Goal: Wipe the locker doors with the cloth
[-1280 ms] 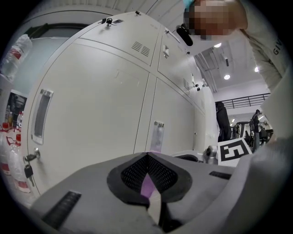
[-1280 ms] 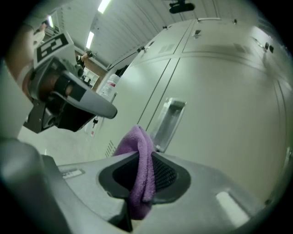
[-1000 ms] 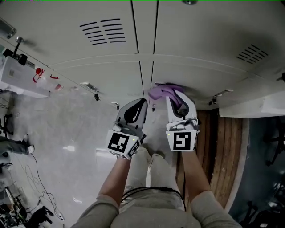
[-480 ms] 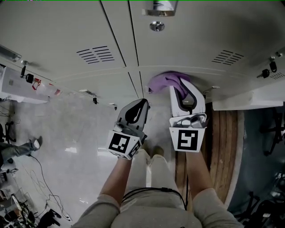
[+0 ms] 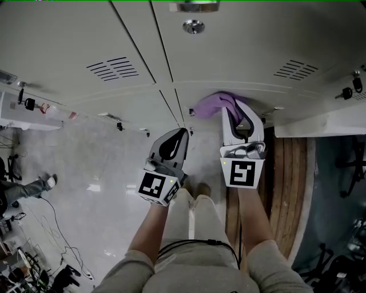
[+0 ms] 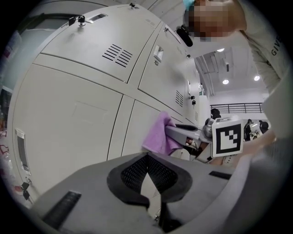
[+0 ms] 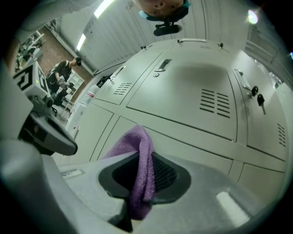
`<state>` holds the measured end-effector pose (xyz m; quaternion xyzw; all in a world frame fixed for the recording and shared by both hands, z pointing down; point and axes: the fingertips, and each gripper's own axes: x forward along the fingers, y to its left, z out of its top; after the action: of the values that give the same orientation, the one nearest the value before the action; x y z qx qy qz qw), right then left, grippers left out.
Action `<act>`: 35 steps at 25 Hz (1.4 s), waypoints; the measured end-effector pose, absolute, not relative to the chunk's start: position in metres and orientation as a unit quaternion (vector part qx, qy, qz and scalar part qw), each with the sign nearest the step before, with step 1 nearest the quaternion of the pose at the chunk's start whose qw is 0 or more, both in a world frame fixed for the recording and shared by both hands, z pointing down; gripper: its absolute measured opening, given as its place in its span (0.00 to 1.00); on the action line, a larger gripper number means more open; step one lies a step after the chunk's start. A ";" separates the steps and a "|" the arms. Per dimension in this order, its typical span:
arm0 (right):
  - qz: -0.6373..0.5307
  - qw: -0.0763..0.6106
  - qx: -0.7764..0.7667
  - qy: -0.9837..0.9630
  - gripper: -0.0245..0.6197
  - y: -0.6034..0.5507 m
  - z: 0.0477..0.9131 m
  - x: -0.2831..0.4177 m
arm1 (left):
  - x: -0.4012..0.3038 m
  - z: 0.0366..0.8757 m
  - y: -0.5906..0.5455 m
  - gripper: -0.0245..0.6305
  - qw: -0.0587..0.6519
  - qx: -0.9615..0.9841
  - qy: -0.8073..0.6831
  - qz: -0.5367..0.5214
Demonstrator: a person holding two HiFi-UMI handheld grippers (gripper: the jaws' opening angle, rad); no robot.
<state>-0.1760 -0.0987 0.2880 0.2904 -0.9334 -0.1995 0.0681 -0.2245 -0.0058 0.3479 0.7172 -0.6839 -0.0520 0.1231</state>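
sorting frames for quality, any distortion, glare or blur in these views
Head view: sharp, evenly lit, soft shading on the locker doors upper right. Left gripper view: strong fisheye bending, black corners. Right gripper view: same fisheye, ceiling lights glaring, cloth crisp.

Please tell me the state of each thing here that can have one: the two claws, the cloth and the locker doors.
left claw, shut, with nothing in it
right claw, shut on the purple cloth
purple cloth, bunched up, held close against a lower locker door
locker doors, all closed
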 end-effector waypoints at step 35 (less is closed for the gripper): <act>-0.138 0.142 0.263 -0.944 0.13 -0.103 0.576 -0.183 | -0.253 0.514 -0.012 0.04 0.121 0.700 -0.702 -0.050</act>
<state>-0.1829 -0.1028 0.5762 0.2625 -0.9444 -0.1380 0.1422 -0.2533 -0.0120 0.5135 0.6997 -0.7023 -0.0497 0.1214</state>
